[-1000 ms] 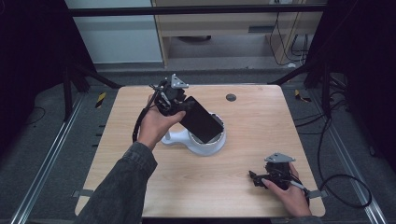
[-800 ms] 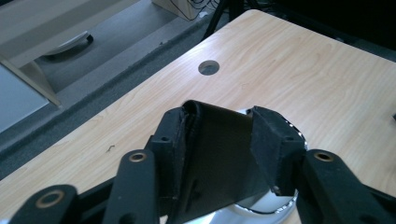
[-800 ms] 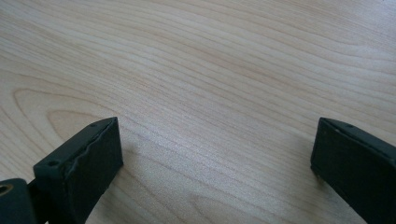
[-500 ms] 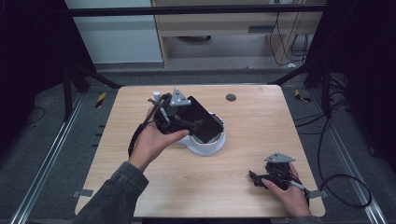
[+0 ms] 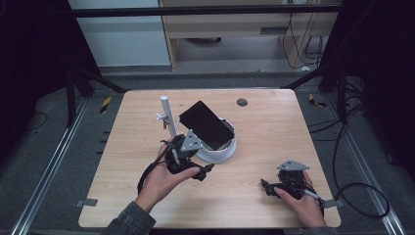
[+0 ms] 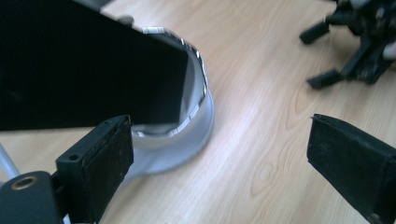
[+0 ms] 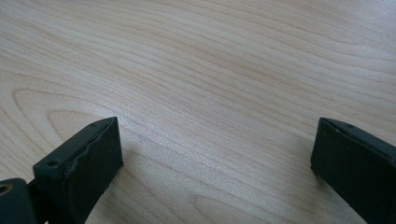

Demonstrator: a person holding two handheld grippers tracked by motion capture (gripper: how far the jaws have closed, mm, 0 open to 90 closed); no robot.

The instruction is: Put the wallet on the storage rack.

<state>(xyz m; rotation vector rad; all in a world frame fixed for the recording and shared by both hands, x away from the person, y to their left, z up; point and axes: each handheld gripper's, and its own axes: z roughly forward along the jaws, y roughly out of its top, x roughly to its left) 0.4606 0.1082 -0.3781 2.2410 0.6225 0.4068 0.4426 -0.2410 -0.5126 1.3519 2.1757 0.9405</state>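
My left gripper sits low over the worktop, just in front of the white round stand. Its fingers are spread wide and released, nothing between them. The black phone rests tilted on the stand, its upper end leaning up and away toward the far left. In the left gripper view the phone fills the upper left, above and beyond my left finger; its lower edge is close to that finger's tip, but I cannot tell if they touch. The stand's shiny rim curves out from behind the phone, between my two fingers but further off. A thin white post stands upright just left of the stand.

My right gripper lies near the front right corner of the worktop, well apart from the phone and stand. Its fingers are also released and wide apart, bare wood grain between them. From the left gripper view the right gripper shows at the upper right, out across the wood. A small dark round spot sits on the worktop behind the stand.
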